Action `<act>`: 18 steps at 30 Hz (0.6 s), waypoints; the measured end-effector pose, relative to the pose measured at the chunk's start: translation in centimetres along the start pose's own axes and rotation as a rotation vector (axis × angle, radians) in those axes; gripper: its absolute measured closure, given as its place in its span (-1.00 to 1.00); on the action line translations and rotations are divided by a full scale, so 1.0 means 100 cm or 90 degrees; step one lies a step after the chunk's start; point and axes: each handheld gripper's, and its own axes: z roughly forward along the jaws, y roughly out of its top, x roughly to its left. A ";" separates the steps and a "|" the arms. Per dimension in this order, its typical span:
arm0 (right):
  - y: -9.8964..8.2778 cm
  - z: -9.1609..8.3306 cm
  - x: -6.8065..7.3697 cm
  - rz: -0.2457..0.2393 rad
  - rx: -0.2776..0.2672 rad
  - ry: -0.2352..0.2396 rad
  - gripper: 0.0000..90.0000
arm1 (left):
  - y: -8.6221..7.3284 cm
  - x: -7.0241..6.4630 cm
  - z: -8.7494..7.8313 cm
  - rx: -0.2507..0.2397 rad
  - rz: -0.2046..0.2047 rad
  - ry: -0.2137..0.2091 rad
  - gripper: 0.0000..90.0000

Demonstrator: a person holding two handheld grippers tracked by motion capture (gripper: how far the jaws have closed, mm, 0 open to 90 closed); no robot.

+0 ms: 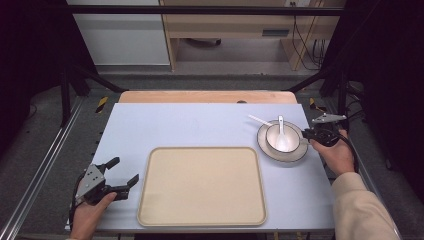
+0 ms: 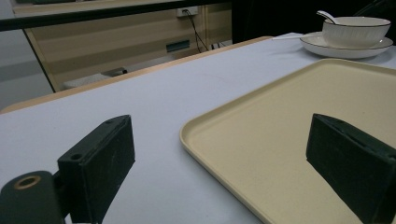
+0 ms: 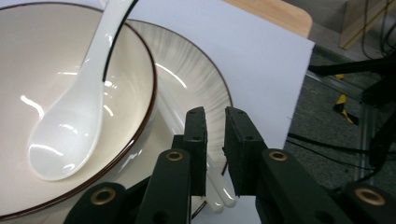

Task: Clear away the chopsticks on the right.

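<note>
Chopsticks (image 3: 219, 186), a pair of slim white glossy sticks, were laid across the round white ribbed plate with a dark rim (image 3: 196, 79), just beside the wall of the cream ceramic bowl with a brown rim (image 3: 56, 116) that stood on that plate. A white glossy ceramic soup spoon (image 3: 70, 135) was rested inside the bowl, its handle leaned over the rim. In the high view the plate (image 1: 298, 151) was seen at the far right of the pale blue counter (image 1: 190, 122), well apart from the large beige rectangular tray (image 1: 202, 186) set near the front edge.

The right hand-held gripper (image 3: 215, 140) was held low over the plate's edge, its jaws parted by only a narrow gap. The near ends of the chopsticks were seen just below that gap; whether the pads touched them could not be told, though nothing appeared to be clamped.

The left hand-held gripper (image 1: 120, 172) was kept just beside the tray's left edge, its jaws spread wide and nothing held between them, one jaw over the counter and the other over the tray.
</note>
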 end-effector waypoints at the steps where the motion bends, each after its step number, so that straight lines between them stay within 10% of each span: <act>1: 0.000 0.001 0.000 -0.006 0.001 0.003 0.73 | 0.000 0.000 0.000 0.000 0.000 0.000 -0.83; 18: -0.002 0.007 0.000 -0.005 0.007 0.031 0.72 | 0.000 0.000 0.000 0.002 0.001 -0.002 -0.82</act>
